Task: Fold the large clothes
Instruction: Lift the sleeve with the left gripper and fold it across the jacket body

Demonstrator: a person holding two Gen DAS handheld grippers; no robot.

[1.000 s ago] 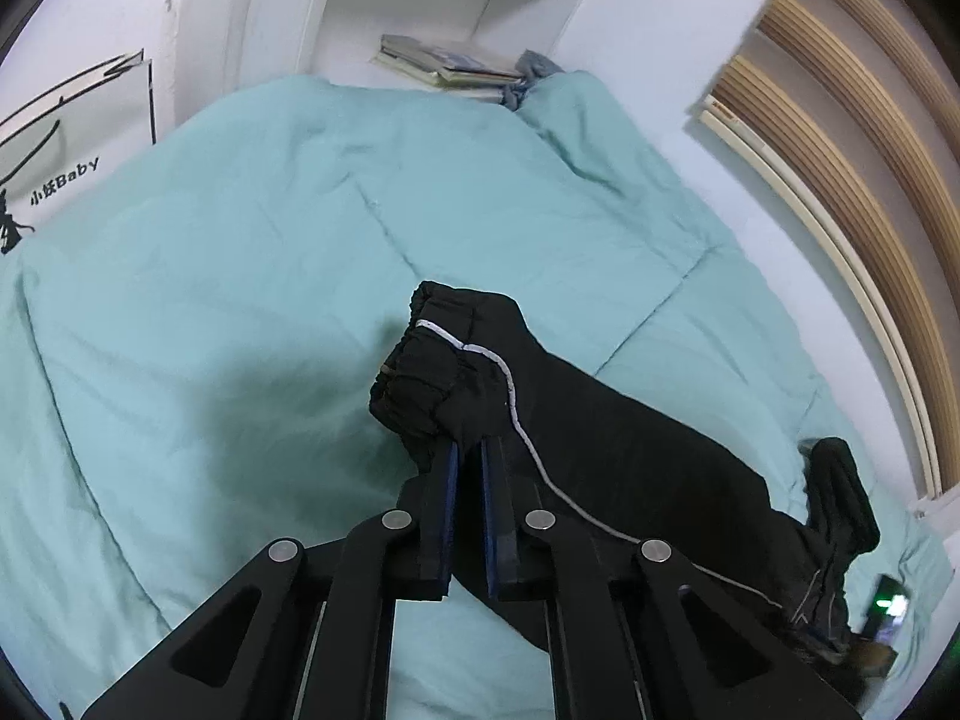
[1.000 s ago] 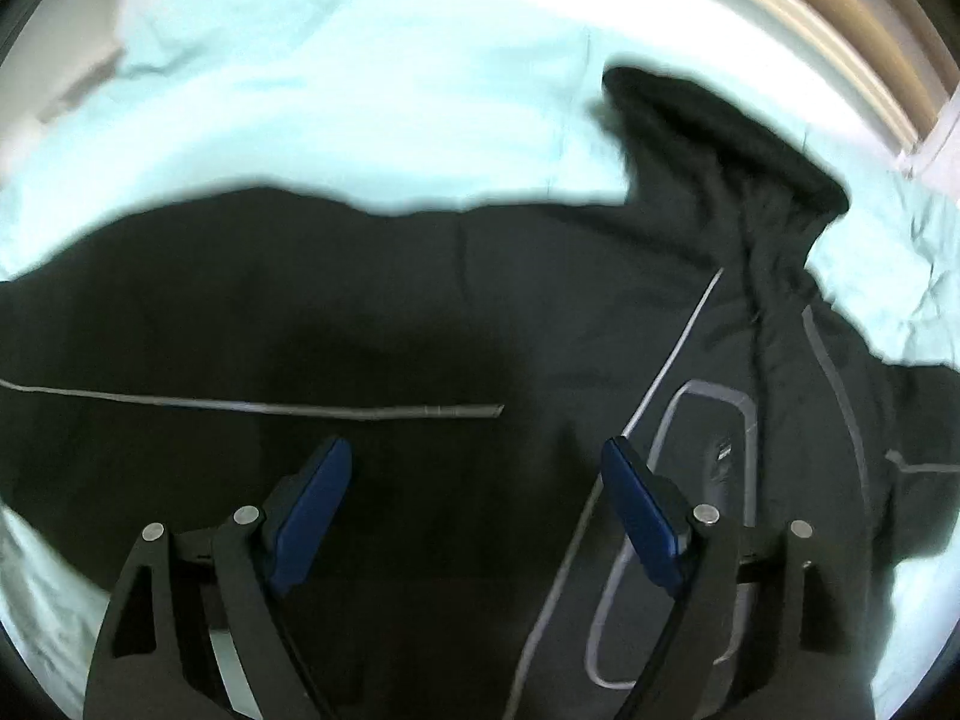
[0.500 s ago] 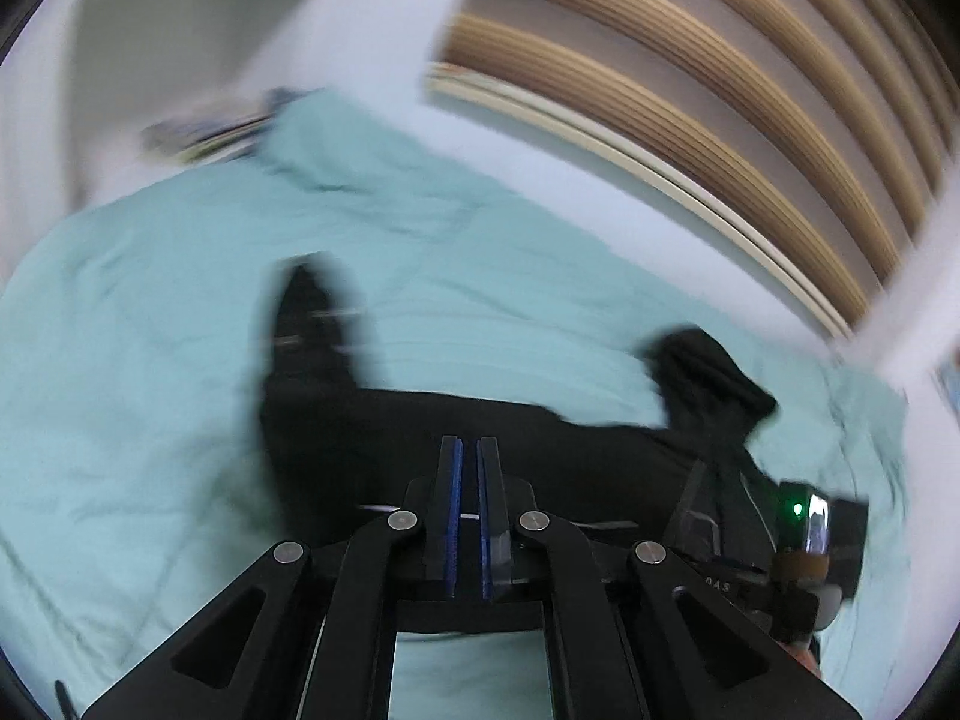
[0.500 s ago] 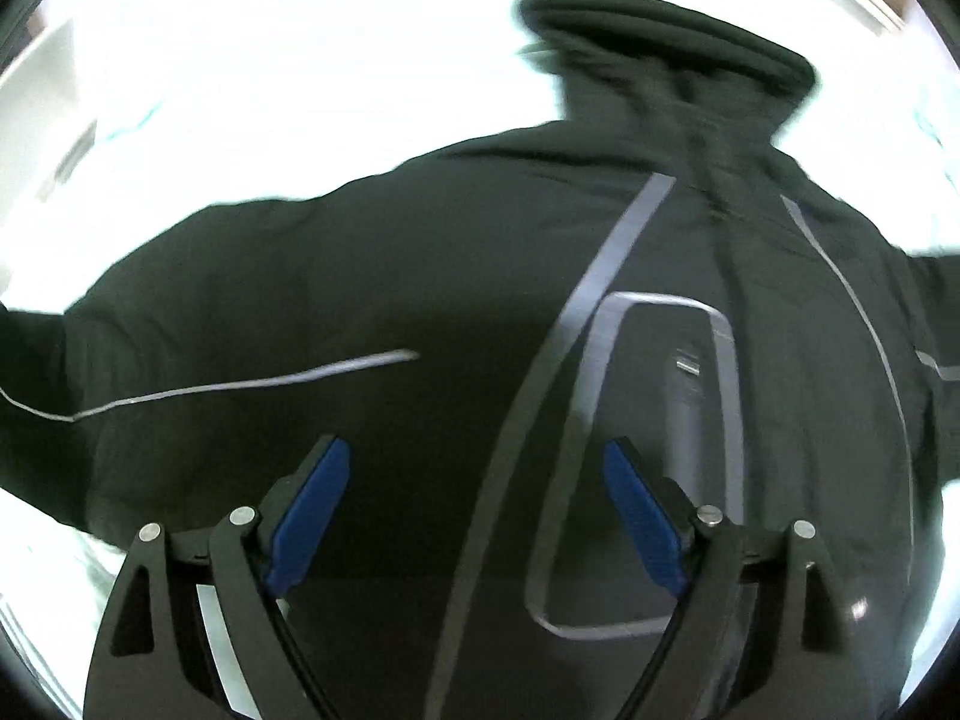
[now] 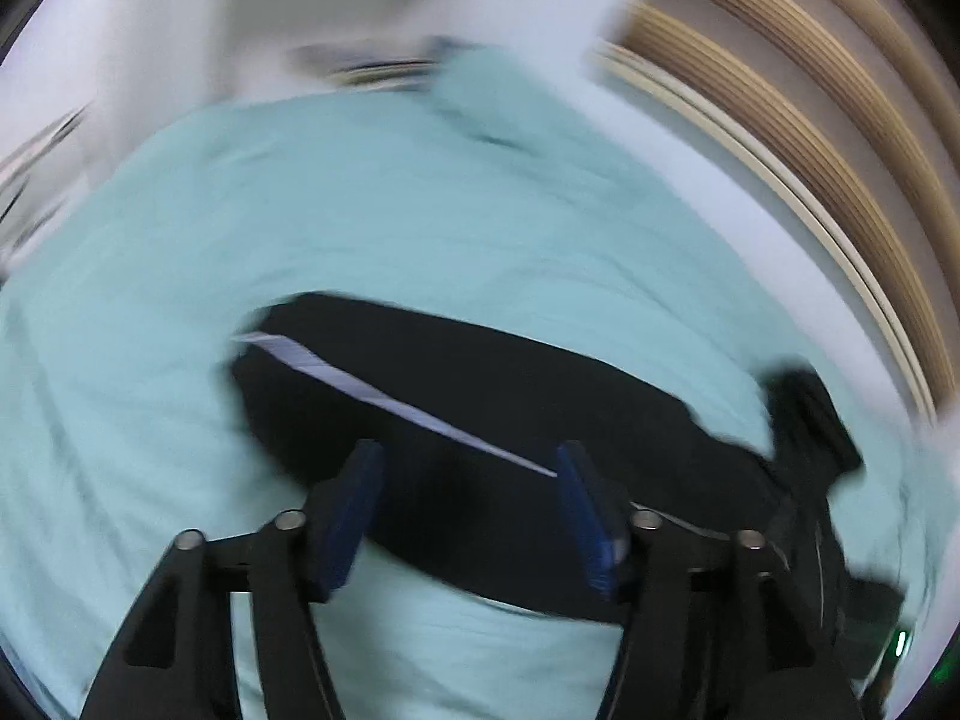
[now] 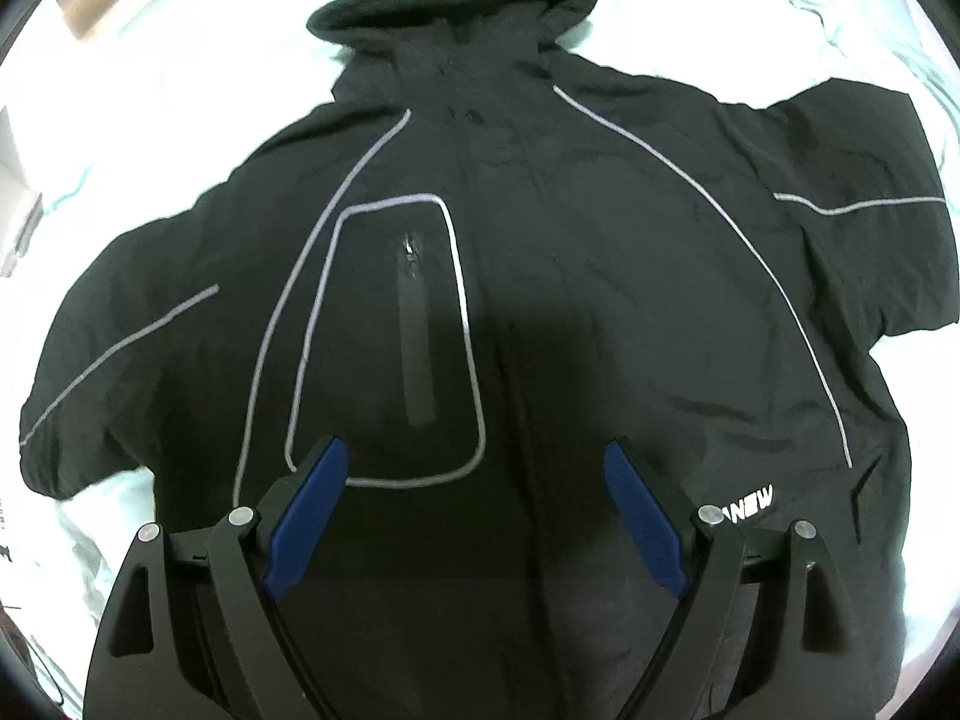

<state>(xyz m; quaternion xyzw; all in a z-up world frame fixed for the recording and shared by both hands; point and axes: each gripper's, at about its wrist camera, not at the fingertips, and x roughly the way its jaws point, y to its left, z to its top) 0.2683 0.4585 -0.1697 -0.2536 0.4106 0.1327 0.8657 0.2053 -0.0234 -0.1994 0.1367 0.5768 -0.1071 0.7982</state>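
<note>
We record the black jacket (image 6: 540, 276) lying front-up and spread flat on the pale teal quilt (image 5: 420, 222), collar and hood (image 6: 456, 6) at the far end in the right wrist view, both sleeves out to the sides. Grey piping runs down from each shoulder, crosses each sleeve, and outlines a chest pocket (image 6: 390, 336) with a vertical dark zip. The only legible writing is white lettering (image 6: 750, 510) near the hem at right; we read "ANEW", its first character partly hidden behind a finger, so the full word cannot be confirmed. The right gripper (image 6: 477, 516) hangs over the lower front of the jacket, jaws spread wide, nothing between the blue pads, which do not touch the cloth. In the left wrist view, heavily blurred, one sleeve (image 5: 480, 408) lies across the quilt with a pale stripe along it. The left gripper (image 5: 468, 504) stands above that sleeve; its jaws have just been opening and now stand apart with no cloth clamped, the sleeve lying below them. Bare quilt shows on all sides of the jacket, widest beyond the sleeve and toward the far end of the bed. A white wall and curved wooden slats (image 5: 810, 138) border the bed on the right of the left view; a blurred stack of items (image 5: 372, 60) sits at the far edge, contents unreadable.
</note>
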